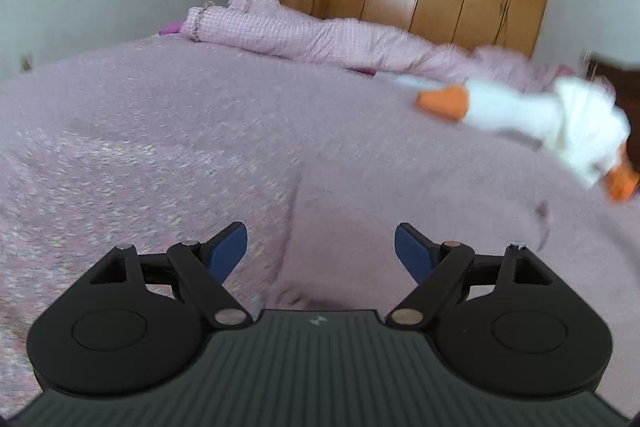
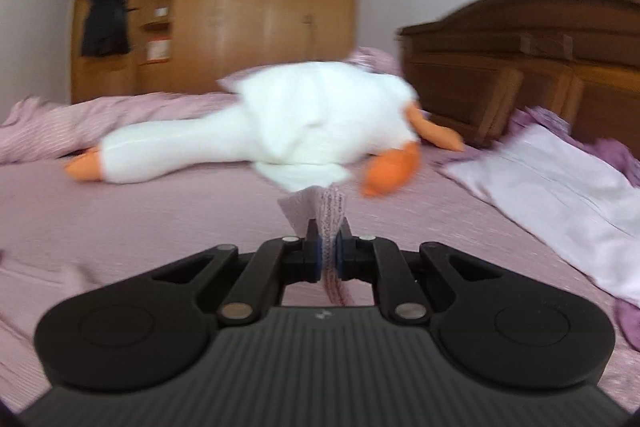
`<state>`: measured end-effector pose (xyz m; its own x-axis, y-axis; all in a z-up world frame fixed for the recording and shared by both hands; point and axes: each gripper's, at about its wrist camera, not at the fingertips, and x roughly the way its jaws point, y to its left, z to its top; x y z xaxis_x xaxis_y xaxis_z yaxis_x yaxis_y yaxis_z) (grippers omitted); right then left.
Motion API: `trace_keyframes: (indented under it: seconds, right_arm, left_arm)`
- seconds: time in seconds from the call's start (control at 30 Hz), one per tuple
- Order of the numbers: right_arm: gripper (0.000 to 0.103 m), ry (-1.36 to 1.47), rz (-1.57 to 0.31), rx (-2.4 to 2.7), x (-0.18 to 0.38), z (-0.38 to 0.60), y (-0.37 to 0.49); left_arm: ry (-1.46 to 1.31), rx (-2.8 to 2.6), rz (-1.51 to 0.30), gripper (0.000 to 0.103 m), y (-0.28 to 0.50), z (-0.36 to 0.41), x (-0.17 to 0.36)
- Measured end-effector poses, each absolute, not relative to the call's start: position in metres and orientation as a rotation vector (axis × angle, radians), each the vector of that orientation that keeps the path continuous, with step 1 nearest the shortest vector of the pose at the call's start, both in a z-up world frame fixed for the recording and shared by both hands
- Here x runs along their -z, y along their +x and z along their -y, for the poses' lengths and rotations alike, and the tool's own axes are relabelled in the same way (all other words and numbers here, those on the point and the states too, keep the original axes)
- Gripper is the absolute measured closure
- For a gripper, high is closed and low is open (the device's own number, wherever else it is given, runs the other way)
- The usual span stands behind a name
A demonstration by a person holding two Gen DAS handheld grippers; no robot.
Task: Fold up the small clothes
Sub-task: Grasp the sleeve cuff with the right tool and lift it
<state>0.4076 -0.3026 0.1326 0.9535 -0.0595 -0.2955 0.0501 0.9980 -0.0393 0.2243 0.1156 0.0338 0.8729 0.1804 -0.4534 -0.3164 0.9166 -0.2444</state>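
Right gripper [image 2: 329, 254] clamped on a pinkish knit cloth [image 2: 334, 207], left gripper [image 1: 321, 251] spread wide, holding nothing over the bedspread [image 1: 160, 131], goose plushie [image 2: 280, 135] lying behind

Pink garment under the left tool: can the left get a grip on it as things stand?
Probably yes. The left tool is open and empty just above the pink garment, with nothing between them. The goose plush lies well off to the side; the right tool already pinches pink fabric.
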Motion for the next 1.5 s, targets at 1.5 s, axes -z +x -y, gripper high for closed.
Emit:
trace_keyframes:
  seconds: [1.5]
  right_arm:
    - [0.093, -0.133, -0.101, -0.068, -0.303, 0.094, 0.363]
  left_arm:
    - [-0.355, -0.22, -0.417, 0.015, 0.222, -0.149, -0.08]
